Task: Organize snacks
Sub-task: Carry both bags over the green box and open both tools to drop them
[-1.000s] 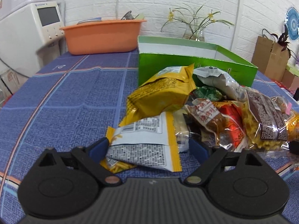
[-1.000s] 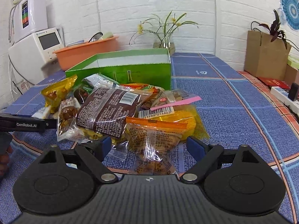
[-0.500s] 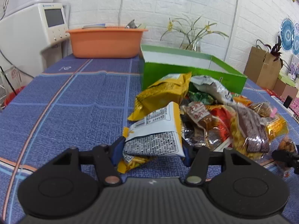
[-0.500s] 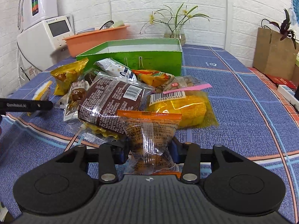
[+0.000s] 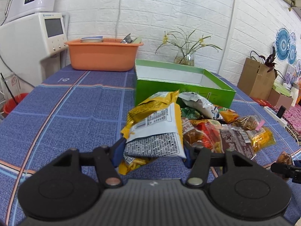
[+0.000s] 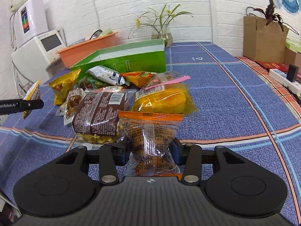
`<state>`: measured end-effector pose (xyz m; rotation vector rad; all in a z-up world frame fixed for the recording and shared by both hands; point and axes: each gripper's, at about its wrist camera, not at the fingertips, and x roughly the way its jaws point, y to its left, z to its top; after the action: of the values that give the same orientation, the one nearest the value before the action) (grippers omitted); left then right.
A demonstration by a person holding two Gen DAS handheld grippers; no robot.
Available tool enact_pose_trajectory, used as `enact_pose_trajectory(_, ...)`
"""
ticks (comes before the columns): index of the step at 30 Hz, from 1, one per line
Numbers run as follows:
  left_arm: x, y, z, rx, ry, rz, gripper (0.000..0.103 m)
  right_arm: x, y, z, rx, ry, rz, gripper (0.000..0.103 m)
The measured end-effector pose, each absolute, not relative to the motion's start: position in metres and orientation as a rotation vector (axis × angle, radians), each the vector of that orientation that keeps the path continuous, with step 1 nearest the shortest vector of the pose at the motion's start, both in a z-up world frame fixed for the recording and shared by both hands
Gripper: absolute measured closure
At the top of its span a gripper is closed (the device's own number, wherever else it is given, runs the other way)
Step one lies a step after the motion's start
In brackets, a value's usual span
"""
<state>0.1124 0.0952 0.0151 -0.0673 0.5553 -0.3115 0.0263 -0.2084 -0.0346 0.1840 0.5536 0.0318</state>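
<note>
Yellow-and-white packet (image 5: pixel 156 131) pinched in left gripper (image 5: pixel 153 153) — right gripper (image 6: pixel 150 154) clamps orange-topped packet (image 6: pixel 150 131), bottom hidden.

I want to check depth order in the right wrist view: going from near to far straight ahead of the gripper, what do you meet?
right gripper shut on the orange-topped clear snack packet → yellow snack bag → green box → vase of flowers → white brick wall.
</note>
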Motion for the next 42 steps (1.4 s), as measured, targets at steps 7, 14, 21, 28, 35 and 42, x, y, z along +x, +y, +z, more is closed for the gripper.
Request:
enact_pose_trajectory(7, 0.153, 0.069, 0.051, -0.082, 0.491, -0.411, 0.045, 0.067, -0.209, 0.014, 0.179, 0.443, 0.245, 0.028)
enact_pose_trajectory(14, 0.250, 0.016, 0.080, -0.081, 0.447, -0.444, 0.045, 0.175, -0.200, 0.052, 0.043, 0.286, 0.199, 0.028)
enact_pose_trajectory(21, 0.308, -0.009, 0.059, -0.072, 0.462, -0.389, 0.044, 0.261, -0.205, 0.035, 0.128, 0.390, 0.201, 0.028)
enact_pose_trajectory(28, 0.335, -0.012, 0.044, -0.015, 0.490, -0.365, 0.030, 0.301, -0.204, 0.016, 0.177, 0.427, 0.174, 0.016)
enact_pose_trajectory(35, 0.325, 0.003, 0.065, -0.034, 0.451, -0.319, 0.001, 0.295, -0.205, 0.021, 0.238, 0.478, 0.099, 0.007)
enact_pose_trajectory(42, 0.303, 0.036, 0.082, -0.034, 0.379, -0.241, 0.001, 0.286, -0.211, 0.032, 0.258, 0.425, 0.037, 0.005)
